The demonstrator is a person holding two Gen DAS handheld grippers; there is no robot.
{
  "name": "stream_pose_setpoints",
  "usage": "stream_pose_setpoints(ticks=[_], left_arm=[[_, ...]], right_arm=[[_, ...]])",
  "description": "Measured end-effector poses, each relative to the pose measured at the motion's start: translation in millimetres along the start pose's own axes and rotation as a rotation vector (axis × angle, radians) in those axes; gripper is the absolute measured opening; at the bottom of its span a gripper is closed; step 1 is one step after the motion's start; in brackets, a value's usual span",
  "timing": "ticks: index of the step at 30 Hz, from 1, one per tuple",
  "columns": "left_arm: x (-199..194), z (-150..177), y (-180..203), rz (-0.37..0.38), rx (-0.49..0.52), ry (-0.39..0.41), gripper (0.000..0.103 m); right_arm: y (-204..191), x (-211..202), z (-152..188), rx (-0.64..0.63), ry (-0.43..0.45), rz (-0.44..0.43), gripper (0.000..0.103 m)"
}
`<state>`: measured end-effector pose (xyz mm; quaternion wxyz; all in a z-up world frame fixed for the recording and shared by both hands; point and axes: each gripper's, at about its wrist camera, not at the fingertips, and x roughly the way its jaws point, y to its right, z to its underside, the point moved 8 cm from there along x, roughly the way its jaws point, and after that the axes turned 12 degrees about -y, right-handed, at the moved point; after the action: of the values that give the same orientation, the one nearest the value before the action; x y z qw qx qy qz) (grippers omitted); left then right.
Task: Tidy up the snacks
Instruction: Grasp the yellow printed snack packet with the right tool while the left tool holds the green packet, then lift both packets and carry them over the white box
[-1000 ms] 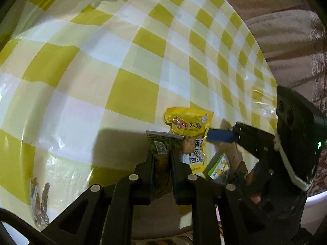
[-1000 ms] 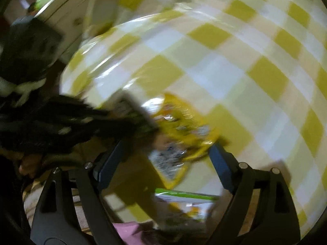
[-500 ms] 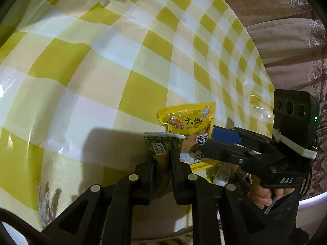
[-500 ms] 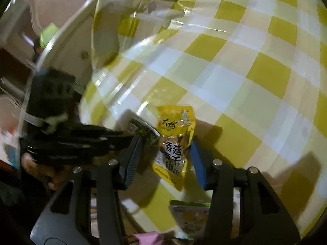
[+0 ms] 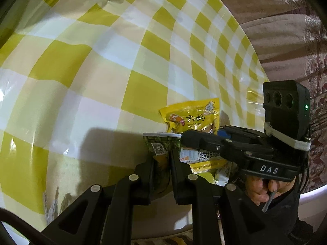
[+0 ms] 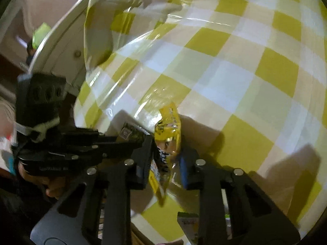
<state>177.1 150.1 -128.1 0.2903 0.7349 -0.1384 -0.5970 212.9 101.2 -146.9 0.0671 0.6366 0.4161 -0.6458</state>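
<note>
My left gripper [image 5: 160, 161] is shut on a dark green snack packet [image 5: 161, 146] and holds it upright near the table's near edge; the packet also shows in the right wrist view [image 6: 132, 132]. A yellow snack packet [image 5: 192, 120] lies just beyond it. My right gripper [image 6: 165, 163] has its jaws closed around the yellow packet [image 6: 168, 130], which is crumpled and tilted up between the blue pads [image 6: 184, 169]. In the left wrist view the right gripper [image 5: 190, 140] reaches in from the right over the yellow packet.
The table wears a yellow-and-white checked plastic cloth [image 5: 102, 61]. A small green-and-white packet [image 6: 188, 222] lies at the near edge under my right gripper. Brown curtains [image 5: 276, 30] hang beyond the table. A white cabinet [image 6: 65, 51] stands at the left.
My right gripper has moved in over the yellow packet and closed on it, lifting and crumpling it. My left gripper has kept hold of the green packet.
</note>
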Motion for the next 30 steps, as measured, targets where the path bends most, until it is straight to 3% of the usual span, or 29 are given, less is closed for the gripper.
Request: stream_pose_setpoints(ticks=[5, 16, 22, 30], left_arm=[[-6, 2, 5, -0.038, 0.019, 0.027, 0.014], [-35, 13, 28, -0.118, 0.019, 0.154, 0.013], [-43, 21, 64, -0.151, 0.057, 0.210, 0.013], [-24, 38, 126, -0.134, 0.138, 0.199, 0.013]], right_arm=[[-3, -2, 1, -0.014, 0.008, 0.049, 0.025], [-5, -49, 14, 0.003, 0.168, 0.219, 0.022], [0, -95, 41, 0.039, 0.272, 0.314, 0.022], [35, -147, 99, 0.160, 0.340, 0.465, 0.022]])
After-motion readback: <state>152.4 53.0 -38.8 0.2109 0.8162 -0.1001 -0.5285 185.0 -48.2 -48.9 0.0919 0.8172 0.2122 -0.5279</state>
